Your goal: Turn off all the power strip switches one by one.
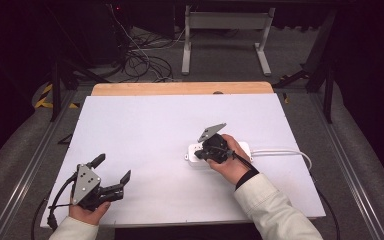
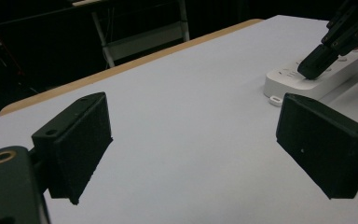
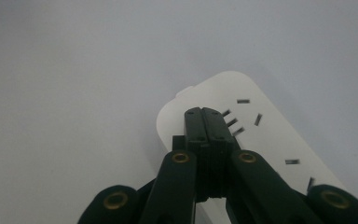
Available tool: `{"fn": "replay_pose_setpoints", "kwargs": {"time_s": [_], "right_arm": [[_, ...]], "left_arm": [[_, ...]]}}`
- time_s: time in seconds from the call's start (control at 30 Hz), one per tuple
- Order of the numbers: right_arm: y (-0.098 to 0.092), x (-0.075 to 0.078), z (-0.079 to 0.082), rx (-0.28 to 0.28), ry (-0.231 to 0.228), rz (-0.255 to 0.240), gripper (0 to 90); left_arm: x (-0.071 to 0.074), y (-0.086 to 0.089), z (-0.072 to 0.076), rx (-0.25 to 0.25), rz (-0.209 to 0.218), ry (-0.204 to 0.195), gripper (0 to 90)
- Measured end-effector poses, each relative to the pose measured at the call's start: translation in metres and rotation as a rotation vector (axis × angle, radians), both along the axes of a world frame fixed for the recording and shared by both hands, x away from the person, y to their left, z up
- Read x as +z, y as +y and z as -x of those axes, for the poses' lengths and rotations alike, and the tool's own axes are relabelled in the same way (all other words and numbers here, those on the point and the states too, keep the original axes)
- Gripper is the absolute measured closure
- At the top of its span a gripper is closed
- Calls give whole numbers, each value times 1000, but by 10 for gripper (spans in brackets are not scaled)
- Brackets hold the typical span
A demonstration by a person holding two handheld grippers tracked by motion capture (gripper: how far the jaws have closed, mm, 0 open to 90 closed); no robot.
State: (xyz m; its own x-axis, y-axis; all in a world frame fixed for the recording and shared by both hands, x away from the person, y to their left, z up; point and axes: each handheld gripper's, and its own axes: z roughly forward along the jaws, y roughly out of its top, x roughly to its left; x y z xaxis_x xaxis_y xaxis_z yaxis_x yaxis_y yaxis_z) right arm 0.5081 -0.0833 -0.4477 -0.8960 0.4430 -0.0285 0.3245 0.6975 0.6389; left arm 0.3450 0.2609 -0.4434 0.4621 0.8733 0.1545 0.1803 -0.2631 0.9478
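1. Looking down from the high view, I see my right hand point(image 1: 232, 159) reaching in from the lower right, its pale sleeve point(image 1: 275, 210) angled toward the middle of the white board point(image 1: 145, 125).
2. My right gripper point(image 1: 200, 154) points left and down, with its grey three-cornered plate point(image 1: 211, 132) tilted up above the knuckles.
3. In the right gripper view the two black jaws are pressed flat together, clenched on nothing, and their joined tip sits over the near end of the white power strip point(image 3: 270, 140).
4. I think the tip rests on the strip's top face beside the slotted sockets, but from that angle I cannot be sure it is touching rather than just above.
5. The power strip point(image 1: 220, 152) lies on the right half of the board, largely under my right hand, and its white cord point(image 1: 285, 152) runs off to the right.
6. My left hand point(image 1: 87, 210) sits at the board's near left edge, well apart from the strip, wrist low and the gripper aimed forward and right.
7. The left gripper point(image 1: 112, 169) is released: in the left gripper view its jaws stand wide apart with only bare board between them.
8. From the left gripper view I also see the right gripper's closed tip down at the strip's end, far off at the upper right.
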Motion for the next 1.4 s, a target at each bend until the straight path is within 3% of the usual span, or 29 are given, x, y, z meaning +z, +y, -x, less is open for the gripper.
{"fn": "replay_pose_setpoints", "kwargs": {"time_s": [0.7, 1.1, 1.17, 1.23, 1.3, 1.4], "right_arm": [[0, 0, -4, -1, 40, -4, 900], [1, 0, -2, 4, 20, 21, 900], [-2, 9, 3, 13, -32, 7, 900], [-9, 21, 7, 6, -32, -105, 900], [-14, 29, 8, 3, -43, -135, 900], [-17, 33, 9, -4, -53, -144, 816]], "left_arm": [[0, 0, 0, 1, -5, -2, 108], [0, 0, 0, 2, 0, 3, 108], [0, 1, 0, 2, -1, 3, 108], [0, 1, -1, 2, 2, 3, 108], [-1, 1, -1, 4, 0, 7, 108], [0, 0, -1, 1, 0, 3, 108]]}}
